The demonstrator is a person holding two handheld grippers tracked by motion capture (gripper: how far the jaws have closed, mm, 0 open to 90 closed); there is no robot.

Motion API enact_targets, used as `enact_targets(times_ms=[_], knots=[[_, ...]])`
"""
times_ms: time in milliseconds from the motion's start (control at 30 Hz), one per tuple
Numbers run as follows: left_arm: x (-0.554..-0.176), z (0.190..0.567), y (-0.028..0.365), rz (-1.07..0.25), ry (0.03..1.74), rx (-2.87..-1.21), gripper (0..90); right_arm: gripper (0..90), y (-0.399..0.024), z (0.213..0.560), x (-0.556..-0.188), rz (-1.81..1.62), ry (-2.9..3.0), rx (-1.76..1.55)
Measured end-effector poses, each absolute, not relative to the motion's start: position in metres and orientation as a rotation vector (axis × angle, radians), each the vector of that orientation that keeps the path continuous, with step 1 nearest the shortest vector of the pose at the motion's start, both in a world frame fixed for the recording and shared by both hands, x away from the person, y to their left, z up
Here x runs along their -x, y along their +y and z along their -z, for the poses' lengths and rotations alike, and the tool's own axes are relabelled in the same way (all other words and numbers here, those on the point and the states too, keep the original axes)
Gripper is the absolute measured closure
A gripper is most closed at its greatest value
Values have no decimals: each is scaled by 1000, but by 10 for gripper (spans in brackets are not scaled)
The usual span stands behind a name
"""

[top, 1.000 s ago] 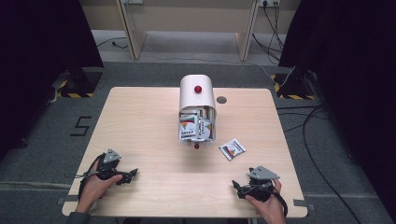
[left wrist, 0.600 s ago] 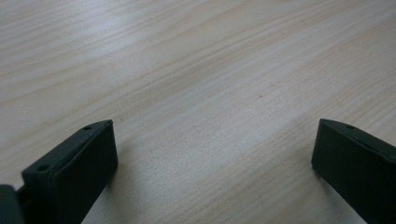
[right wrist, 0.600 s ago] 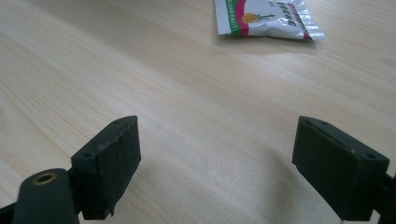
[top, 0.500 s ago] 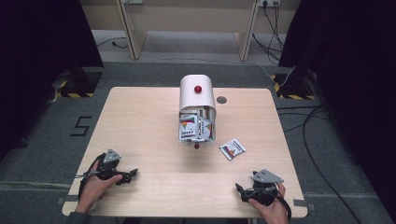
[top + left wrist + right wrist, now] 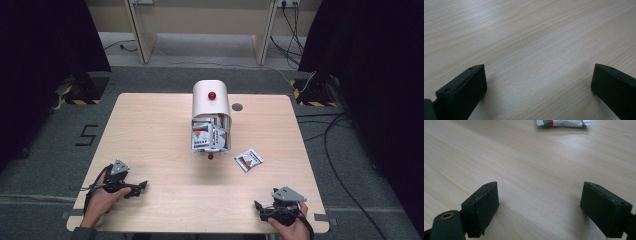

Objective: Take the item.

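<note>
A white dome-shaped container point(image 5: 211, 102) with a red knob on top stands at the table's middle. Its front flap point(image 5: 210, 137) hangs open, with several small printed packets inside. One loose packet point(image 5: 249, 159) lies flat to the right of the flap; its edge point(image 5: 561, 122) shows at the top of the right gripper view. My left gripper point(image 5: 136, 188) rests near the front left corner, open over bare wood point(image 5: 539, 66). My right gripper point(image 5: 260, 208) sits near the front right edge, open with nothing between its jaws point(image 5: 540, 183).
The wooden table point(image 5: 150, 130) has a small dark round hole point(image 5: 237, 106) right of the container. A small red knob point(image 5: 210, 156) lies at the flap's front edge. Cables run on the floor to the right point(image 5: 340, 125).
My right gripper has slid a little toward the table's front edge. The left gripper has stayed put.
</note>
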State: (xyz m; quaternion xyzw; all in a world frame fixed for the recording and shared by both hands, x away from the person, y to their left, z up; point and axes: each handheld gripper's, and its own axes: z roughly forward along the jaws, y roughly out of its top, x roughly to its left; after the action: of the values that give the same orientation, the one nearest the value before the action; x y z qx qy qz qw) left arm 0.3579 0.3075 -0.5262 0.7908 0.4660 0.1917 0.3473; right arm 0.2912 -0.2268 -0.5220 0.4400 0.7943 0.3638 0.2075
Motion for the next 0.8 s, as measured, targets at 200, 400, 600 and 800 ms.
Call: enact_targets(times_ms=[200, 400, 600, 800], knots=[[-358, 526, 308, -497, 1208, -2050, 0, 149, -230, 525, -286, -1039, 2195, -1215], [-357, 526, 308, -496, 1208, -2050, 0, 148, -232, 527, -281, -1065, 2179, -1198], [-357, 526, 308, -497, 1209, -2049, 0, 147, -234, 530, -274, -1091, 2165, -1184], [-357, 526, 308, -495, 1209, -2052, 0, 147, -234, 530, -270, -1097, 2155, -1185]])
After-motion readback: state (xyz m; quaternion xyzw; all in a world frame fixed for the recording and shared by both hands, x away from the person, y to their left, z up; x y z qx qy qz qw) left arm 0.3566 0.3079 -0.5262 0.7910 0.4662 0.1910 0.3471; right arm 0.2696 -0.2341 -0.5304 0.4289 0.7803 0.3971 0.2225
